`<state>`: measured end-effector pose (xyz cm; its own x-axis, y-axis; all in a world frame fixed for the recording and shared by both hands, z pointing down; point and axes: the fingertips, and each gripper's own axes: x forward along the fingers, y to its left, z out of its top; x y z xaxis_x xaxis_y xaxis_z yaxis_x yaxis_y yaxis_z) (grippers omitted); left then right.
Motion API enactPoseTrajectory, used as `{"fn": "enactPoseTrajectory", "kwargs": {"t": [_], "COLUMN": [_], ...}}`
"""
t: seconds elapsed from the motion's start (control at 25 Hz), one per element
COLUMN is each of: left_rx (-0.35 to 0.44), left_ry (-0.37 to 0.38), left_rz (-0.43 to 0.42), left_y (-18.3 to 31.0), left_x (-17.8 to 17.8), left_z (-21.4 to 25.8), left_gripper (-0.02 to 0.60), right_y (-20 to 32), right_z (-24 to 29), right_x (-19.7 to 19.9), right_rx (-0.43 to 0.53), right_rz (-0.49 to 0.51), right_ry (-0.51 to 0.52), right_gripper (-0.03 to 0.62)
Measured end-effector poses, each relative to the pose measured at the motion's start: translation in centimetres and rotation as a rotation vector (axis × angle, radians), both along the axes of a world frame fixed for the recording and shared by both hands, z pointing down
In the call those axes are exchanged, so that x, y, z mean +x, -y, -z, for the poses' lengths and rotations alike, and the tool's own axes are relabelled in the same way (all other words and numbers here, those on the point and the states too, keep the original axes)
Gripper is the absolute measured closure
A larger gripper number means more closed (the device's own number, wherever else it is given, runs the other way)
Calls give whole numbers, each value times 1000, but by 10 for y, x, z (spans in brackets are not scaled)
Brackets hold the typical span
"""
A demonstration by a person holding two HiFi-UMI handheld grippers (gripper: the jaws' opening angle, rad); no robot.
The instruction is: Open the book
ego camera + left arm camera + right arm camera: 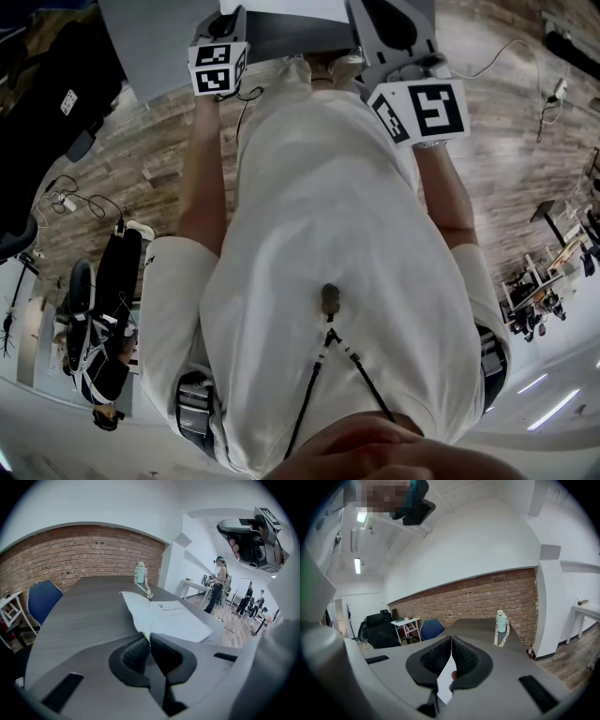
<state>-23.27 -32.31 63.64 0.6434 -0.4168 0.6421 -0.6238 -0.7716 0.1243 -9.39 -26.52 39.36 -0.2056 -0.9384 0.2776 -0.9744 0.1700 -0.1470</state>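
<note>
- Head view — left gripper [228, 26] and right gripper [389, 30] reach over the grey table's [155, 47] near edge, with the white book [281, 7] between them.
- Left gripper view — jaws pinched together on the book's lifted leaf [136, 609]. The book lies by the table's right edge, and a bottle [140, 572] stands at the far end.
- Right gripper view — jaws closed on a white sheet [446, 679].

The left forearm [202, 178] and right forearm [450, 197] both reach far ahead of the body. The left gripper [149, 643] tilts downward, its jaws pressed together on the edge of a page [136, 611]. The right gripper [451, 652], higher and nearly level, has its jaws closed too, seemingly nipping a sheet [446, 681].
</note>
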Motion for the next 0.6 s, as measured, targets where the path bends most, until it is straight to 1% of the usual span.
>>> {"fn": "enactPoseTrajectory", "kwargs": {"t": [0.4, 0.6], "left_rx": [-102, -172], "left_ry": [-61, -111], "left_rz": [86, 164], "left_y": [11, 18], "left_x": [-14, -21], "left_z": [-17, -34], "left_gripper": [552, 546], "right_y": [11, 18], "right_z": [-2, -8], "right_x": [1, 2], "right_rx": [-10, -16], "right_rz": [-12, -18], "right_ry": [-3, -3], "right_gripper": [557, 557]}}
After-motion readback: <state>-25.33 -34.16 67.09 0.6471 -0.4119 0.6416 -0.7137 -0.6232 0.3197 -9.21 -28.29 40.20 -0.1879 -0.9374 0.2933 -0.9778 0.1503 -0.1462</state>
